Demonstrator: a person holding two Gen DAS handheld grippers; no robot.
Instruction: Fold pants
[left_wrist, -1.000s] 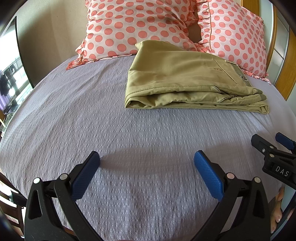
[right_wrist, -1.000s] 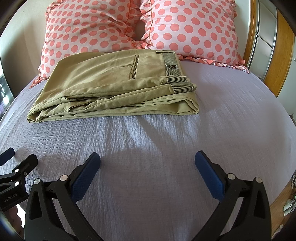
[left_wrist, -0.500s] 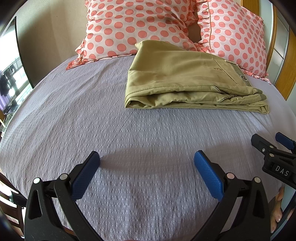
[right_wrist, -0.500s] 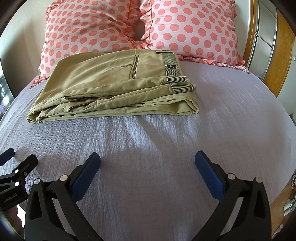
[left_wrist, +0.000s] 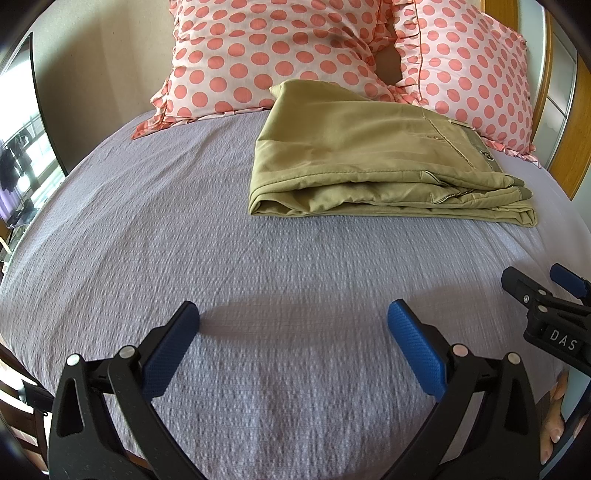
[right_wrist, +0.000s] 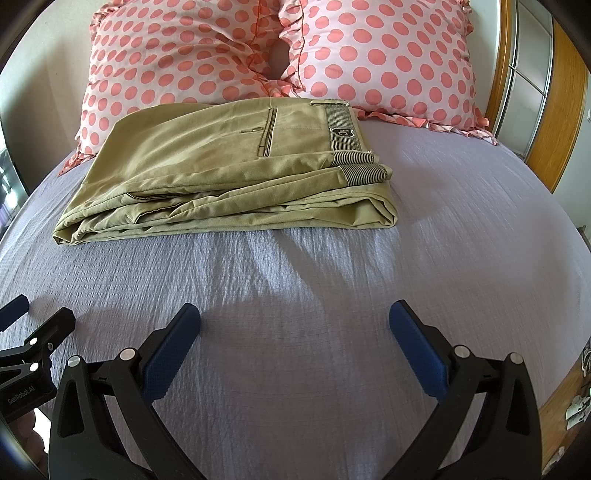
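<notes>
Khaki pants (right_wrist: 229, 173) lay folded at the bed's (right_wrist: 369, 277) far end against the polka-dot pillows (right_wrist: 192, 55) — long axis left-right. Left hand-held gripper (left_wrist: 293, 332) and right hand-held gripper (right_wrist: 295, 332) both gaped wide, empty, near side — about equally distant.

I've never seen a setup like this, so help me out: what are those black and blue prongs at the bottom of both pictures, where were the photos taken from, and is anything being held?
No robot here: a person carries a hand-held gripper in each hand, each with its own camera looking forward along two blue-padded fingers. One picture is from the left hand-held gripper, the other from the right hand-held gripper. Each also glimpses the other at its edge. Both stand open over the lavender bedspread and hold nothing. Farther up the bed lie folded khaki pants, in front of two polka-dot pillows.
</notes>
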